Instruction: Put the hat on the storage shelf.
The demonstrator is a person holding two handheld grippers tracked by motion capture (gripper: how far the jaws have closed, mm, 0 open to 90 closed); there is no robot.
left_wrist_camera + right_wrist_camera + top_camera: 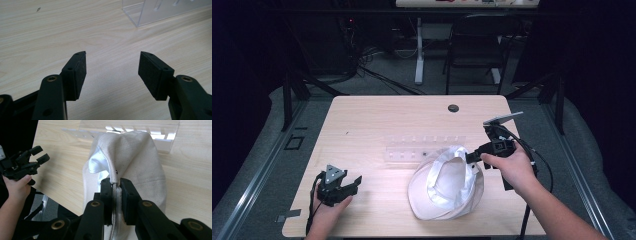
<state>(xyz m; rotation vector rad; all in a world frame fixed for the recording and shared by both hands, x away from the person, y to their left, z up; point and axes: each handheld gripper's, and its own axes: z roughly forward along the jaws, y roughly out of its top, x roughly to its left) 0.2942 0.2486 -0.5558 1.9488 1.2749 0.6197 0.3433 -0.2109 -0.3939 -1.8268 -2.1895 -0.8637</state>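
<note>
We are clamping the right gripper (116, 182) on the rim of the white hat (446, 182), which is lying crown-down near the middle of the table (372, 115), so that its right edge is lifting while the rest is resting on the wood. We are holding the left gripper (112, 72) with jaws apart, low at the near left, well clear of the hat and apparently in reserve. The clear acrylic rack (412, 148) is standing just beyond the hat.

Woven cream cloth hat (447, 182) with glossy satin lining, pale matt wood-grain table (377, 115), clear plastic rack (412, 149).
</note>
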